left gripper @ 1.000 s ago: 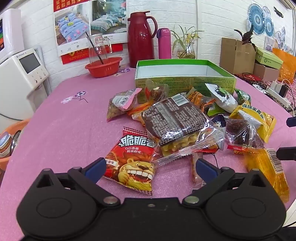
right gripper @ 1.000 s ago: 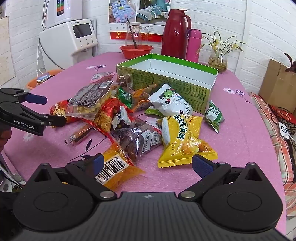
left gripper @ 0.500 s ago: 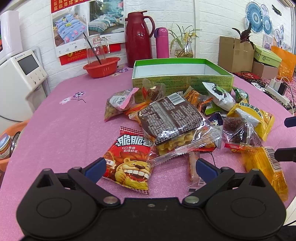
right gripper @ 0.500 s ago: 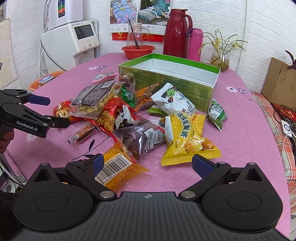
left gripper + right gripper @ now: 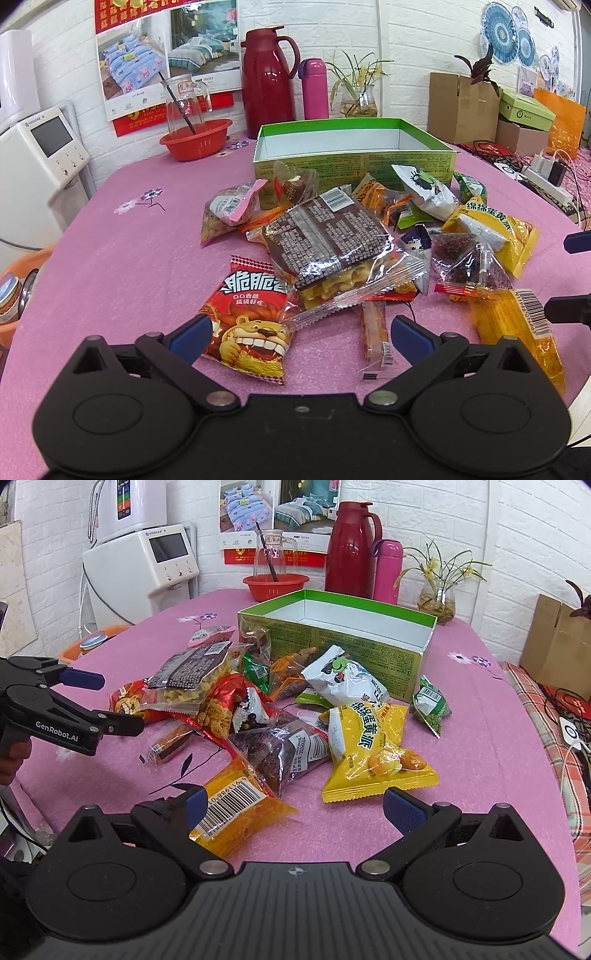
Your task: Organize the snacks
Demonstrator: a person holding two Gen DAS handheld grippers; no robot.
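A pile of snack packets lies on the pink table in front of an open green box, also in the right wrist view. My left gripper is open and empty, low over a red lion packet and a thin orange bar. A large brown-and-clear packet tops the pile. My right gripper is open and empty above an orange barcode packet, with a yellow packet and a dark clear packet just ahead. The left gripper also shows in the right wrist view.
Behind the box stand a red thermos, a pink flask, a red bowl with a glass jar and a plant vase. A white appliance stands at the left. Cardboard boxes and a power strip are at the right.
Both grippers have moved slightly forward and lower toward the pile; the snacks have not moved. Both stay open.
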